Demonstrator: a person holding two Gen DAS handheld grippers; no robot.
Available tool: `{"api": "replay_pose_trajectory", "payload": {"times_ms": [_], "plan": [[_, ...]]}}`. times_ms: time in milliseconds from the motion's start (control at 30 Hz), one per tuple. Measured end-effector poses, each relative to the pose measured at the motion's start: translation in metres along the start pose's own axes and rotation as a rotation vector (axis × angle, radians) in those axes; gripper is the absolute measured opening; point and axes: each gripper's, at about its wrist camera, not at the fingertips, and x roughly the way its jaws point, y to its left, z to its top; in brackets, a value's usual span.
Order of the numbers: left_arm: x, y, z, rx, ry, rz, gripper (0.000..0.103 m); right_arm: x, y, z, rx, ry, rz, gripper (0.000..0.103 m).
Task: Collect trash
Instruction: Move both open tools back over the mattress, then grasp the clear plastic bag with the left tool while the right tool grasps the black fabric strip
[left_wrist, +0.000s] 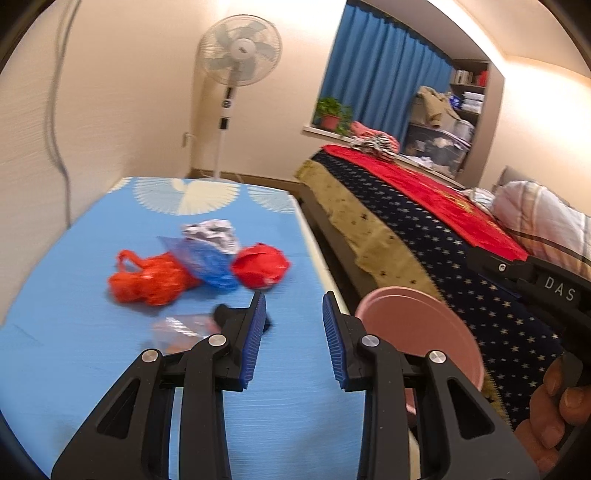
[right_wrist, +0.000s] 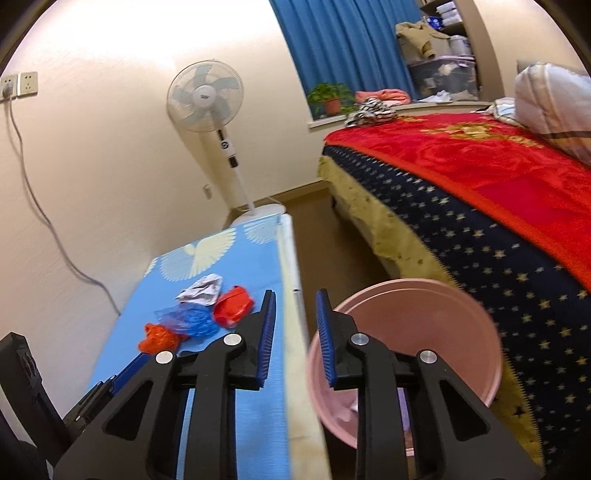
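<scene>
The trash is sitting in a loose heap on the blue counter (left_wrist: 92, 350), toward its far half. There's an orange bag (left_wrist: 147, 277) with a handle loop sticking up, a crinkly blue bag (left_wrist: 214, 266) lying against it, a red bag (left_wrist: 260, 266) balled up tight on the right, and a scrunched grey-white wrapper (left_wrist: 212, 232) just behind those. Nearer the camera a clear film scrap (left_wrist: 181, 330) is lying flat, with a small black bit (left_wrist: 225, 314) poking out beside the left tongs' finger; can't tell what that one is.

The left tongs (left_wrist: 294, 321) are hovering over the counter with the jaws apart and nothing between them, well short of the heap. The right tongs (right_wrist: 295, 321) are also gaping and gripping nothing, hanging over the counter's edge.

A pink bin (right_wrist: 461, 295) is sitting on the floor between counter and bed (right_wrist: 480, 229), with some pale scraps showing at its bottom. A hand (left_wrist: 557, 406) is gripping the other tongs' handle at the left view's right edge.
</scene>
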Motion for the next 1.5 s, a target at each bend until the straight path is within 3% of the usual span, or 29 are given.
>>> {"api": "replay_pose_trajectory", "payload": {"times_ms": [467, 533, 1267, 1433, 1500], "plan": [[0.005, 0.074, -0.007, -0.141, 0.016, 0.222, 0.032, 0.053, 0.039, -0.025, -0.049, 0.086, 0.103, 0.023], [0.009, 0.082, -0.011, -0.164, 0.032, 0.23, 0.039, 0.063, 0.041, -0.028, -0.048, 0.103, 0.115, 0.023], [0.048, 0.092, -0.02, -0.192, 0.127, 0.168, 0.04, 0.163, 0.064, -0.069, 0.019, 0.331, 0.201, 0.028], [0.051, 0.094, -0.021, -0.206, 0.137, 0.153, 0.034, 0.175, 0.072, -0.075, 0.004, 0.373, 0.202, 0.028], [0.053, 0.095, -0.021, -0.215, 0.14, 0.144, 0.032, 0.176, 0.075, -0.075, -0.015, 0.379, 0.2, 0.022]]}}
